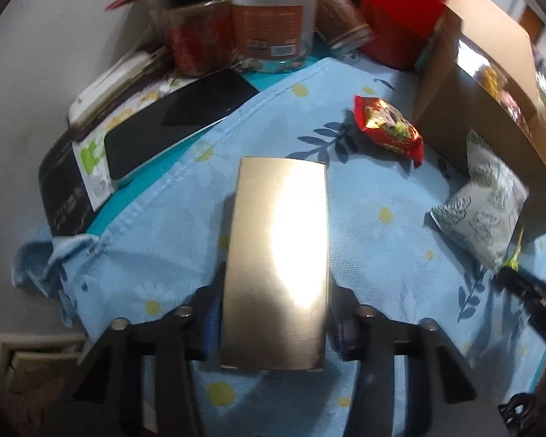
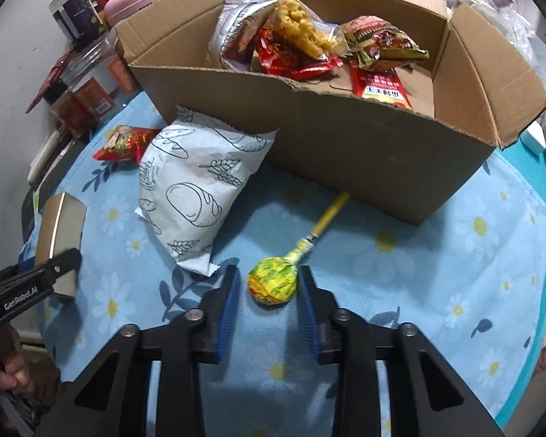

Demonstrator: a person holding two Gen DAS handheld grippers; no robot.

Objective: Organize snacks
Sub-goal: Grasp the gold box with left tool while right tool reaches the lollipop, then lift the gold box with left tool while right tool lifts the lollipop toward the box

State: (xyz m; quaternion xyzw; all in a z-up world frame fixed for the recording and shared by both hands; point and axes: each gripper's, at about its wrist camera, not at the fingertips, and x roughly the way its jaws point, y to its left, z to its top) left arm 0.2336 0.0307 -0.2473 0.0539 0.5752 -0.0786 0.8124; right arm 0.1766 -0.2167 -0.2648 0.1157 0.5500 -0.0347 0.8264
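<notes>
Left gripper [image 1: 275, 313] is clamped on the gold box [image 1: 276, 262], black fingers hard against both long sides, down on the blue flowered cloth [image 1: 382, 255] over the worktop. Right gripper [image 2: 267, 304] straddles the lollipop [image 2: 273, 279]: blue pads [image 2: 226, 307] flank the yellow wrapped head with a sliver of cloth showing either side, so it looks not quite pinched yet. This reads as the pick-up step, both hands at once. Next, I'd say, the right needs to close fully, then both lift clear and carry far and right over the wall of the cardboard box [image 2: 327, 138], where several packets already sit. The white bread-print packet [image 2: 196, 189] leans on that box just left of the lollipop, the small red packet [image 1: 387, 127] beyond it. Motion blur smears the jars [image 1: 236, 25] at the far edge; their labels are unreadable, and the gold box's near end is partly hidden by the fingers.
</notes>
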